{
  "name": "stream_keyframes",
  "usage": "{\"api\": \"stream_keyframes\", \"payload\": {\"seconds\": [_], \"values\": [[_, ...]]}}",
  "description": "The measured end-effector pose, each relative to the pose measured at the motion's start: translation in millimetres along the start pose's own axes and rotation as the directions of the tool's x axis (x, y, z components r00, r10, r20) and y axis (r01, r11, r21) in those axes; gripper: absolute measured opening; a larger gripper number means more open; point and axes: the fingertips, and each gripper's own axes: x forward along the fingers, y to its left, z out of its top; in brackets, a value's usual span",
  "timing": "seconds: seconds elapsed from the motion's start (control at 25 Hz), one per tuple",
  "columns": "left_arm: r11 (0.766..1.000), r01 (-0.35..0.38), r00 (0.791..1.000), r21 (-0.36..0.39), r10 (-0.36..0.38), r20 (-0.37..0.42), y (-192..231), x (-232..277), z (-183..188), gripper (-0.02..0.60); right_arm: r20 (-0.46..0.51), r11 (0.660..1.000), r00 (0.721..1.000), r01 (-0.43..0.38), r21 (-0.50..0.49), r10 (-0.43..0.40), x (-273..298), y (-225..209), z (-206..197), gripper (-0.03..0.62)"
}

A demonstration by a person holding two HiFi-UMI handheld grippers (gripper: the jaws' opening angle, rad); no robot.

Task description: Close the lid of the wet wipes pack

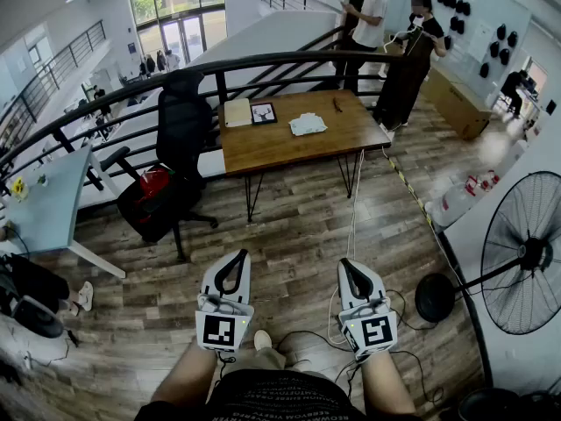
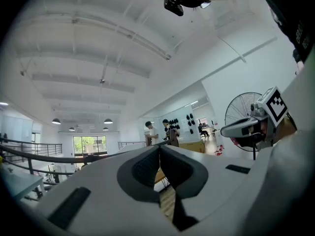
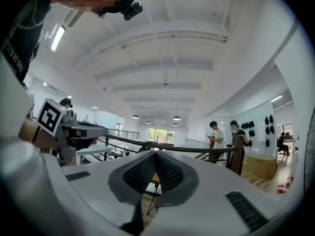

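A white wet wipes pack lies on the wooden table far ahead; whether its lid stands up is too small to tell. My left gripper and right gripper are held level side by side, close to my body and well short of the table. Both are shut with nothing between the pads. In the left gripper view the left gripper has its tips touching, and the table shows only as a sliver through the jaws. The right gripper looks the same in its own view.
A framed picture and a beige pad also lie on the table. A black office chair with a red bag stands left of it, and a floor fan at the right. Two people stand behind; a dark railing runs across.
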Motion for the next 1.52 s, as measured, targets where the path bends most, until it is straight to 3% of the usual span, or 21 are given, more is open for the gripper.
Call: {"api": "stream_keyframes", "payload": {"seconds": [0.44,0.8,1.12,1.52], "values": [[0.997,0.073,0.997,0.035,-0.074,0.03,19,26,-6,0.028,0.016,1.0,1.0,0.025,0.016,-0.025,33,12,4,0.014],[0.993,0.116,0.993,0.017,-0.117,0.028,47,51,-22,0.028,0.033,0.997,0.997,0.07,0.045,-0.072,65,8,8,0.032],[0.988,0.148,0.989,-0.044,-0.147,0.025,64,60,-35,0.028,-0.012,0.998,0.999,0.053,0.043,-0.053,82,27,8,0.109],[0.986,0.143,0.99,-0.085,-0.143,0.004,76,71,-57,0.028,-0.049,0.999,0.998,0.028,0.032,-0.026,105,30,-2,0.124]]}}
